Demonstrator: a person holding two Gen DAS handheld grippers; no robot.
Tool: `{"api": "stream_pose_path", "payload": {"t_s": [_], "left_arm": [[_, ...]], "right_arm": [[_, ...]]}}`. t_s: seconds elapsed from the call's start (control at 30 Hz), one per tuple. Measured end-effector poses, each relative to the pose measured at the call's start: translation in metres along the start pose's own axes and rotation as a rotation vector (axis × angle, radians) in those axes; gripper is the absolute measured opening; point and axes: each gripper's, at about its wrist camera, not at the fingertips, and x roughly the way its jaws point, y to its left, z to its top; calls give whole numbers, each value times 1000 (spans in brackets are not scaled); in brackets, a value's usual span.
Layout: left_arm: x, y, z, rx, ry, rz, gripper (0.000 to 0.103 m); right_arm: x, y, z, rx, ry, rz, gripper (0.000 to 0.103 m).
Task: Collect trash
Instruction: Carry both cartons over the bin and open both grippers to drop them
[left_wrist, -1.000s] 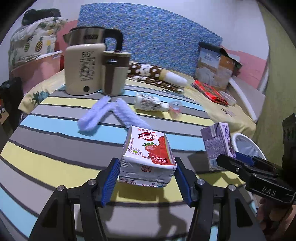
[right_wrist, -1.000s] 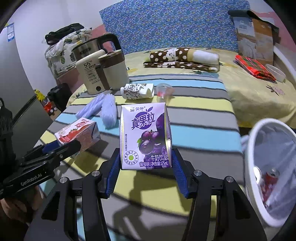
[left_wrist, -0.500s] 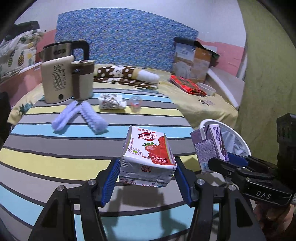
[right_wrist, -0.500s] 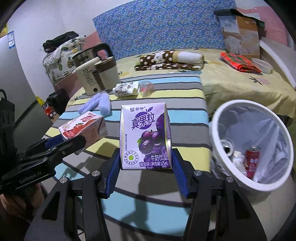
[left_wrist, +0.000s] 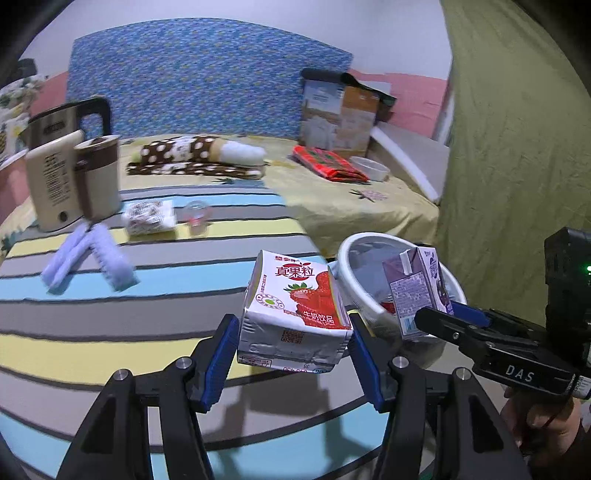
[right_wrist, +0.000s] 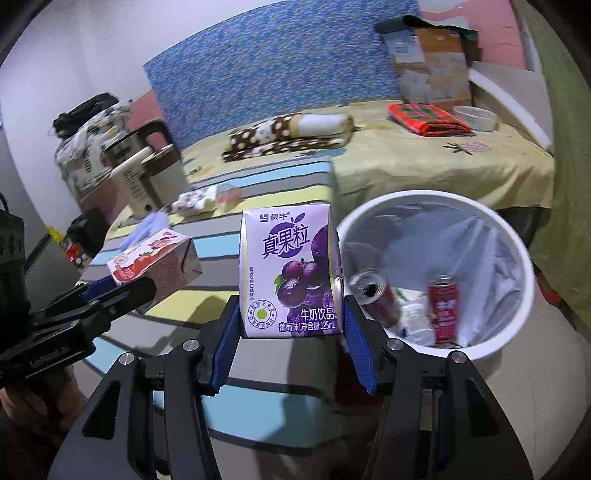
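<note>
Blue pads on the left gripper press both sides of a dented strawberry milk carton, which is held tilted above the striped cloth near that cloth's right edge. From the right wrist view the same carton shows at the left, pinched at its base by the black fingers.

Blue pads of the right gripper clamp a purple grape milk carton, held upright just beside the near-left rim of the white trash bin. From the left wrist view this carton shows in front of the bin, with the right gripper gripping its lower part.

Inside the bin, which is lined with a pale bag, lie 2 red drink cans: 1 leaning toward the left wall with its open top showing, the other standing roughly upright nearer the middle, with some crumpled white scraps between them.

Farther back on the striped cloth sit a cream kettle base with a steel kettle near the far-left edge, a brown-lidded mug touching it, a pair of pale blue fuzzy items, a patterned crumpled wrapper and a small clear cup. Motion blur softens these.
</note>
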Motion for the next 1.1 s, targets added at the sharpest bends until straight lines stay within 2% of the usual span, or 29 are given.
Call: {"api": "stream_pose_path", "payload": {"t_s": [0.3,0.6,1.1], "left_arm": [[29,-42,15,70,8,-84,59],[61,-77,21,124,35,-165,59],[109,-102,21,174,101,-209,59]], "right_arm": [[-10,-43,-1,80,-18,-82,55],[-12,-66,-3,112,-10,-137,55],[-7,-91,-6,137,35,-197,55]]}}
